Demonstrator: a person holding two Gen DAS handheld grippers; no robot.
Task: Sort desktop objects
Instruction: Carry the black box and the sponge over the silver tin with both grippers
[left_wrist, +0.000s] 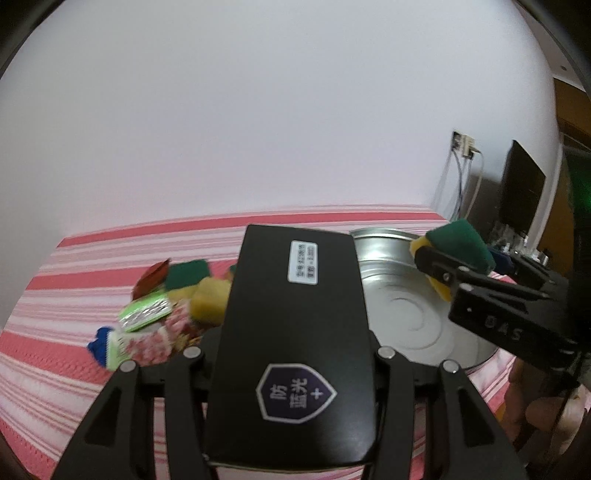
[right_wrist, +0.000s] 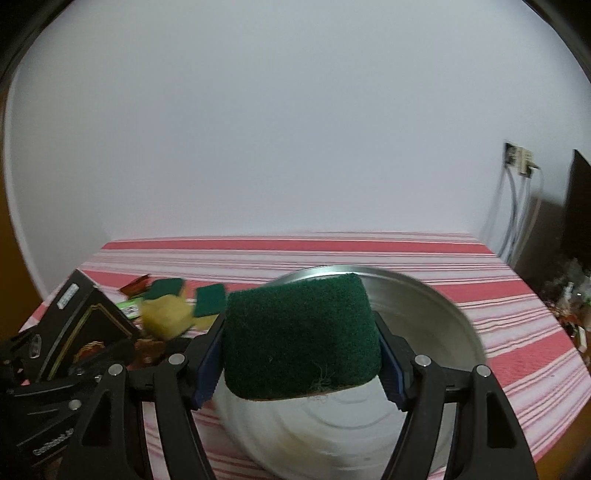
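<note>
This looks like a room in a home, not a lab or workshop. A table covered with a red-and-pink striped cloth (right_wrist: 498, 295) stands against a plain white wall (right_wrist: 295, 129), with a wall socket (right_wrist: 519, 158) and its dangling cables at the right (a dark flat screen (left_wrist: 522, 188) stands just beside them). Kitchen sponges (left_wrist: 188, 273), snack packets (left_wrist: 146, 314) and a metal basin (left_wrist: 399, 295) lie on the cloth.
</note>
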